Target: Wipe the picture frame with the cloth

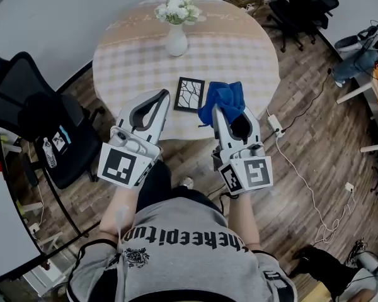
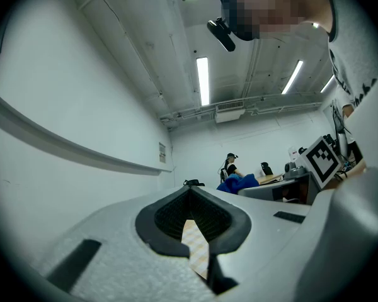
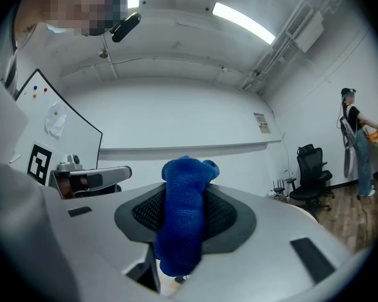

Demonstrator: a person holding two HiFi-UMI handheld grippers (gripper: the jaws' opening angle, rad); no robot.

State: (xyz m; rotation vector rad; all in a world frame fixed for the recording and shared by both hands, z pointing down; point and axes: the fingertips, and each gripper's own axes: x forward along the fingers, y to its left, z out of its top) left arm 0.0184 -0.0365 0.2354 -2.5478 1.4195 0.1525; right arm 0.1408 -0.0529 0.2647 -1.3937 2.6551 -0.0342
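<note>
A small black picture frame (image 1: 189, 94) lies flat on the round checked table (image 1: 239, 49), near its front edge. My right gripper (image 1: 222, 111) is just right of the frame, shut on a bunched blue cloth (image 1: 223, 98) that sticks up past its fingertips. In the right gripper view the cloth (image 3: 184, 212) fills the gap between the jaws of my right gripper (image 3: 184, 231). My left gripper (image 1: 164, 95) hovers just left of the frame. Its jaws meet at the tips with nothing held, as the left gripper (image 2: 191, 194) shows in its own view. Both gripper cameras point upward, so the frame is hidden there.
A white vase of white flowers (image 1: 176, 30) stands at the table's middle, behind the frame. A black office chair (image 1: 44, 124) is at the left, with more chairs (image 1: 299, 5) at the back right. A power strip and cable (image 1: 274, 126) lie on the wooden floor to the right.
</note>
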